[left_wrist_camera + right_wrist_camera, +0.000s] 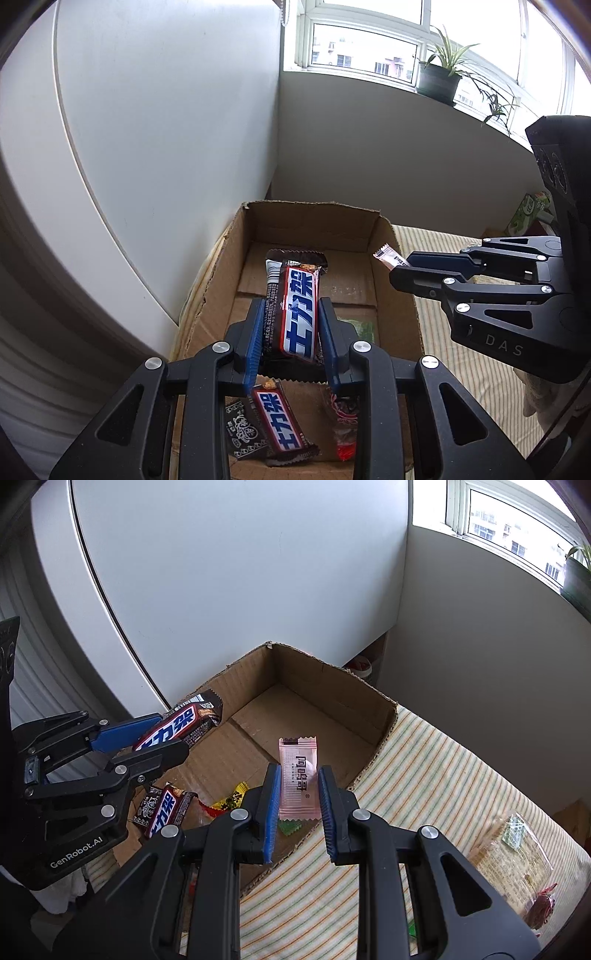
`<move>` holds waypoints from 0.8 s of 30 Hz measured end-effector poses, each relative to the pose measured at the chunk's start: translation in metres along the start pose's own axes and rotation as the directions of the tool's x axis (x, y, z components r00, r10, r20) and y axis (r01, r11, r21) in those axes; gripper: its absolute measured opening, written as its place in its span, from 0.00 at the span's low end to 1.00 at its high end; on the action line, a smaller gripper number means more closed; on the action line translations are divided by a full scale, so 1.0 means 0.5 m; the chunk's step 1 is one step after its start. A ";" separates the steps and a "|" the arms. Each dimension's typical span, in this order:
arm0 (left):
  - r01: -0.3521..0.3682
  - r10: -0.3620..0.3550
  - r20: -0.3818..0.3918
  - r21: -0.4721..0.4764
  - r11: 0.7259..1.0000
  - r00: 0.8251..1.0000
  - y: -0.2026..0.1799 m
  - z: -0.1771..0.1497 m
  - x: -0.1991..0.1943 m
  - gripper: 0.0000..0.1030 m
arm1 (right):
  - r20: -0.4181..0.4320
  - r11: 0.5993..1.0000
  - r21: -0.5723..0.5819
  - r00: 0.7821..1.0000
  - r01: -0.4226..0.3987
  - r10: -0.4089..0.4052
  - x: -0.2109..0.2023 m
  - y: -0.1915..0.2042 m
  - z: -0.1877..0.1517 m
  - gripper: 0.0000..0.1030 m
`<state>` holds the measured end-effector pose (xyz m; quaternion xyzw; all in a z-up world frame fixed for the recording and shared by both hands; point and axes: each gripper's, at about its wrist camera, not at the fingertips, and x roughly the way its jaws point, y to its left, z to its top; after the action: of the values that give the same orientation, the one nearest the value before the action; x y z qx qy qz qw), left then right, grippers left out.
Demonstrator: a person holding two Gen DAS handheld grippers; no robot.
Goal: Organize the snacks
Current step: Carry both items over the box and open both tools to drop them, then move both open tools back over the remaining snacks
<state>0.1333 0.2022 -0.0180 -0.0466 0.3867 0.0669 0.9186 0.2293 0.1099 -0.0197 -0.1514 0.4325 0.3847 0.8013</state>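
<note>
Left wrist view: the left gripper [291,332] is clamped on a chocolate bar [297,314], its blue pads pressing the wrapper's long sides, the bar pointing forward and held above the open cardboard box [221,266]. Beneath it, on the box floor, lie a second chocolate bar [279,424], a dark patterned packet [242,432] touching its left side, and a red-wrapped candy [343,424] to its right. At the right, the right gripper [400,267] reaches in over the box's right wall, pinching a pink candy sachet [388,257] whose end sticks out past the fingertips.

Right wrist view: the right gripper [299,805] is closed on the pink candy sachet [297,779], which stands upright between the pads above the box's near edge. The left gripper [173,734] at the left grips its chocolate bar [184,725] over the box's left wall. A green sweet [290,827] and a yellow wrapper [231,799] lie in the box. On the striped cloth [424,775], well apart to the right, lies a clear snack bag [517,860].
</note>
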 end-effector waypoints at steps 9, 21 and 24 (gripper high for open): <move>-0.020 0.020 -0.007 -0.010 1.000 1.000 0.013 0.000 0.019 0.26 | -0.001 1.000 -0.016 1.000 0.005 -0.006 0.025 0.013 0.005 0.37; -0.020 0.020 0.029 -0.001 1.000 0.999 -0.006 0.001 -0.035 0.26 | 0.037 1.000 0.001 0.999 0.020 -0.020 -0.051 0.006 -0.018 0.37; -0.005 0.004 0.035 0.004 1.000 0.999 -0.024 0.000 -0.053 0.26 | 0.051 1.000 0.004 0.998 0.031 -0.031 -0.087 0.000 -0.032 0.37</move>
<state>0.1170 0.1879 0.0014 -0.0425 0.3709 0.0690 0.9251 0.2058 0.0795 0.0063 -0.1470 0.4102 0.3752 0.8181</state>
